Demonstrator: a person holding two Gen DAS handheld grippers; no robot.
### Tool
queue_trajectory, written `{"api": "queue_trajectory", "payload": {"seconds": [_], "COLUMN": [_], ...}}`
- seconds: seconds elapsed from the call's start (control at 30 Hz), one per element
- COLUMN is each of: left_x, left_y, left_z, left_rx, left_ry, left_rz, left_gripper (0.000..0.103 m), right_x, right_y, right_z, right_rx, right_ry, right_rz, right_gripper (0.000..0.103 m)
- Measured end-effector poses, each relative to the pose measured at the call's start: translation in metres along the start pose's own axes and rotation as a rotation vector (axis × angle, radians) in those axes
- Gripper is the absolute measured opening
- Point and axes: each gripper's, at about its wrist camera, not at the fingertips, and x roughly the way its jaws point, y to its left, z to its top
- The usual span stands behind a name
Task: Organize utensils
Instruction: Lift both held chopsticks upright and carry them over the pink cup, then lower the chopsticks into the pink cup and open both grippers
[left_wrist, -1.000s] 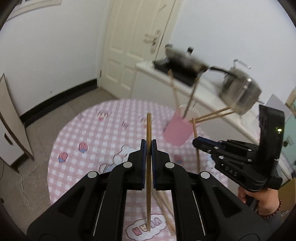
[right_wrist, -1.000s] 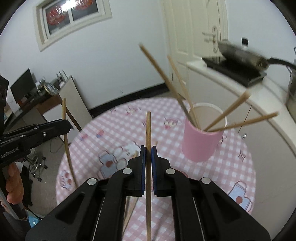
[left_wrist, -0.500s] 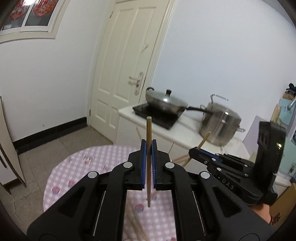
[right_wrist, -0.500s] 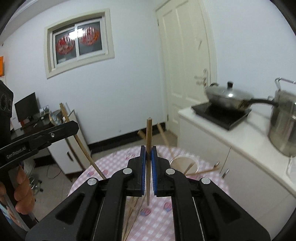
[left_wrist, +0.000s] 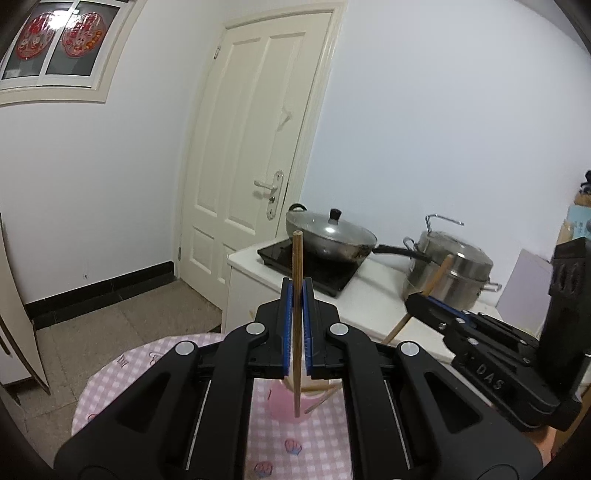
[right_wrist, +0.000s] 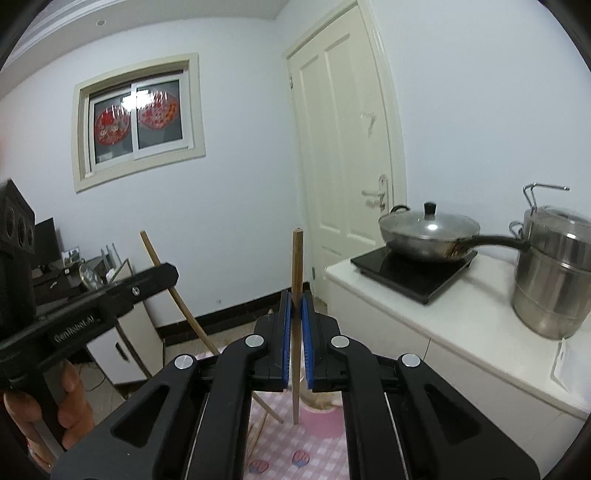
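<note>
Left wrist view: the left tool is clenched on one upright chopstick, and to its right the right tool grips a second, slanted chopstick; both hang above the pink cup on the checked desk, where at least one more stick leans from the cup. In the right wrist view the right tool pinches its chopstick upright over the cup, the left tool at left holds its slanted one, and one pan and one steel pot stand on the far counter.
</note>
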Motion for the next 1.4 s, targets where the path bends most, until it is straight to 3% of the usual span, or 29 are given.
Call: {"api": "queue_trajectory", "payload": {"seconds": [0.2, 0.4, 0.57, 1.13, 1.4], "left_x": [0.014, 0.04, 0.063, 0.107, 0.108], "left_y": [0.0, 0.001, -0.003, -0.008, -0.005], "left_z": [0.001, -0.006, -0.02, -0.062, -0.065], "left_rx": [-0.038, -0.05, -0.02, 0.078, 0.081], "left_ry": [-0.065, -0.071, -0.043, 0.138, 0.161], "left_rz": [0.01, 0.026, 0.049, 0.027, 0.033], "left_gripper": [0.005, 0.005, 0.006, 0.006, 0.006], "right_x": [0.005, 0.022, 0.035, 0.072, 0.068], "right_y": [-0.012, -0.027, -0.038, -0.054, -0.052], "right_z": [0.009, 0.004, -0.007, -0.054, -0.055], "right_rx": [-0.012, 0.003, 0.007, 0.052, 0.052], "right_ry": [-0.059, -0.058, -0.029, 0.14, 0.146], "right_rz": [-0.044, -0.052, -0.065, -0.037, -0.039], "right_gripper": [0.005, 0.005, 0.005, 0.005, 0.005]}}
